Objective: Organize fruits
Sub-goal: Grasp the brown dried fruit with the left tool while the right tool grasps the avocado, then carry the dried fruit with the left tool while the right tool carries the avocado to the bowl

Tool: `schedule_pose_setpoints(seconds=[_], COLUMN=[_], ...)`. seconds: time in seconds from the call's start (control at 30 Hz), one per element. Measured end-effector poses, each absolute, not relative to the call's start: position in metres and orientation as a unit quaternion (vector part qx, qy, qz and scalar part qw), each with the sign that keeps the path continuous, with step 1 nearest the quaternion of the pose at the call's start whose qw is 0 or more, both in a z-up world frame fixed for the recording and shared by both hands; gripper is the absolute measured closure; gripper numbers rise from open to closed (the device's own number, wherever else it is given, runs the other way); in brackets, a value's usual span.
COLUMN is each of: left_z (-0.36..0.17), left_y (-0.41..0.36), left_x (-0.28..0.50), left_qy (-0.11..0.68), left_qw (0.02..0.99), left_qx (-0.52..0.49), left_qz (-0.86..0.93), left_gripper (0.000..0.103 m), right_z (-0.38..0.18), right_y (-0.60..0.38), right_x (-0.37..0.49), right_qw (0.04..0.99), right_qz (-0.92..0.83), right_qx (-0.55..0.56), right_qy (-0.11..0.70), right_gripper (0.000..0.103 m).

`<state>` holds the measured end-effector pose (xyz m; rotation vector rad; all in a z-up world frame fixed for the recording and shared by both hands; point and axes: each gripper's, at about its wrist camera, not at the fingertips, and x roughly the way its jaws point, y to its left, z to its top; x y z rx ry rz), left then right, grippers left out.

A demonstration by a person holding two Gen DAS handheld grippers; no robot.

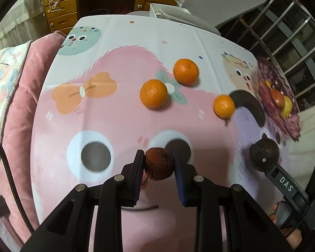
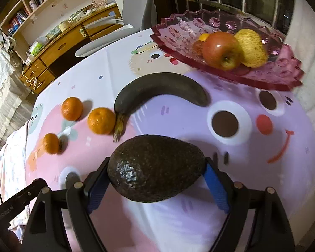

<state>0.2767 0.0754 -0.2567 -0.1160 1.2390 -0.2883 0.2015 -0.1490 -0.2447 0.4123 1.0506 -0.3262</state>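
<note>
My left gripper [image 1: 158, 156] is shut on a small shrivelled brown fruit [image 1: 158, 163], held above the table. My right gripper [image 2: 156, 168] is shut on a dark avocado [image 2: 156, 171]; it also shows in the left wrist view [image 1: 266, 152]. Three oranges [image 1: 153, 93] [image 1: 185, 71] [image 1: 223, 106] lie on the cloth, also in the right wrist view [image 2: 101, 120] [image 2: 71, 108] [image 2: 50, 143]. A blackened banana [image 2: 161, 89] lies beside them. A purple glass fruit tray [image 2: 268, 75] at the far right holds a red apple [image 2: 220, 50] and a yellow pear [image 2: 252, 47].
The table wears a cartoon-print cloth [image 1: 115, 115]. A pink cushion [image 1: 21, 109] lies along its left edge. A grey chair [image 1: 210, 4] and a wooden dresser [image 1: 61, 6] stand behind. Metal window bars [image 1: 283, 31] are at the right.
</note>
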Motion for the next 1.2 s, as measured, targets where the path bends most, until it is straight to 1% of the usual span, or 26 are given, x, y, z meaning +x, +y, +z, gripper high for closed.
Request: schedule_pose_setpoints(seconds=[0.23, 0.63, 0.9, 1.2], left_z=[-0.233, -0.189, -0.157, -0.133], left_y=[0.069, 0.018, -0.037, -0.115], left_x=[0.246, 0.21, 0.193, 0.198], left_qy=[0.573, 0.557, 0.534, 0.506], left_qw=[0.803, 0.8, 0.814, 0.831], left_qx=[-0.05, -0.03, -0.035, -0.039], left_qz=[-0.157, -0.222, -0.228, -0.227], left_gripper=[0.077, 0.077, 0.077, 0.077], right_z=[-0.227, -0.19, -0.165, -0.135], right_y=[-0.154, -0.189, -0.224, -0.271], right_x=[0.167, 0.127, 0.126, 0.142], right_qw=[0.833, 0.844, 0.869, 0.898], right_qz=[-0.147, -0.142, -0.087, -0.011], right_qx=[0.203, 0.19, 0.136, 0.066], right_qy=[0.494, 0.481, 0.468, 0.435], right_gripper=[0.018, 0.018, 0.018, 0.018])
